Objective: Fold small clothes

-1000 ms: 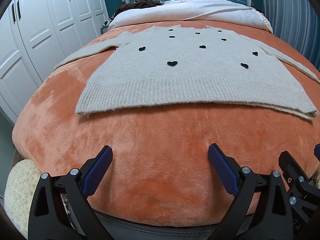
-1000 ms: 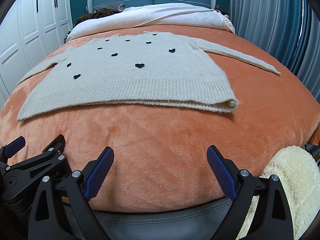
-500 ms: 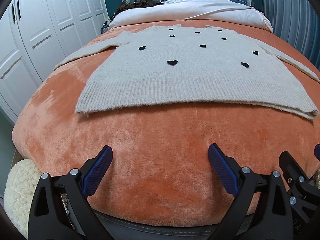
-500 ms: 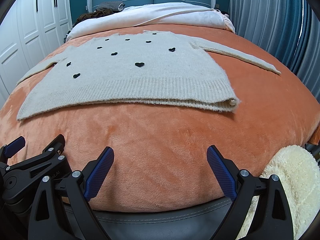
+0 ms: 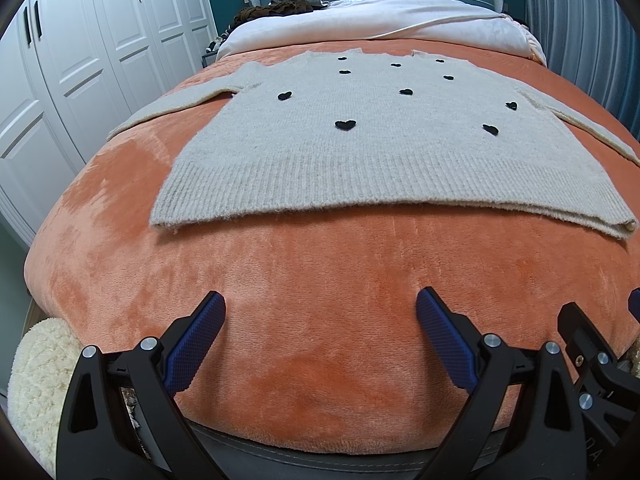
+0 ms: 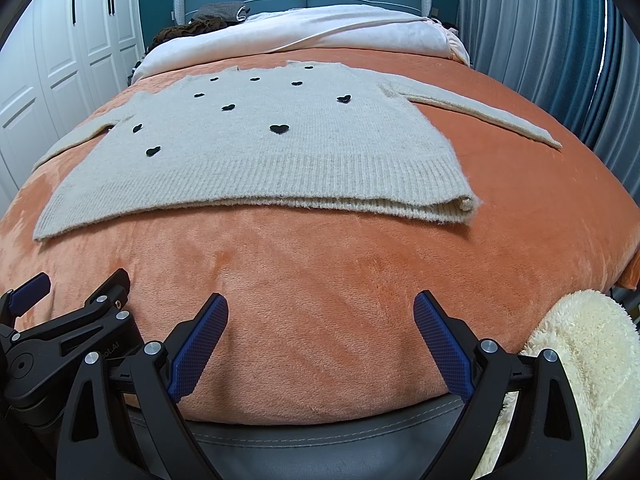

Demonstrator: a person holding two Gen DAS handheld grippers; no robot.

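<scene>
A cream knit sweater (image 5: 360, 148) with small black hearts lies flat, sleeves spread, on the orange blanket (image 5: 320, 280); its ribbed hem faces me. It also shows in the right wrist view (image 6: 260, 160). My left gripper (image 5: 320, 312) is open and empty above the blanket near the bed's foot edge, well short of the hem. My right gripper (image 6: 320, 312) is open and empty, likewise short of the hem. The right gripper's body (image 5: 592, 364) shows at the left view's lower right; the left gripper's body (image 6: 60, 332) shows at the right view's lower left.
White wardrobe doors (image 5: 80, 60) stand at the left. Grey-blue curtains (image 6: 560, 40) hang at the right. A white duvet (image 5: 380, 20) and dark clothes (image 5: 280, 6) lie by the teal headboard. Fluffy cream fabric (image 6: 580, 360) sits at the bed's foot corners.
Both grippers have edged slightly forward toward the sweater's hem; both stay open. The sweater has not moved.
</scene>
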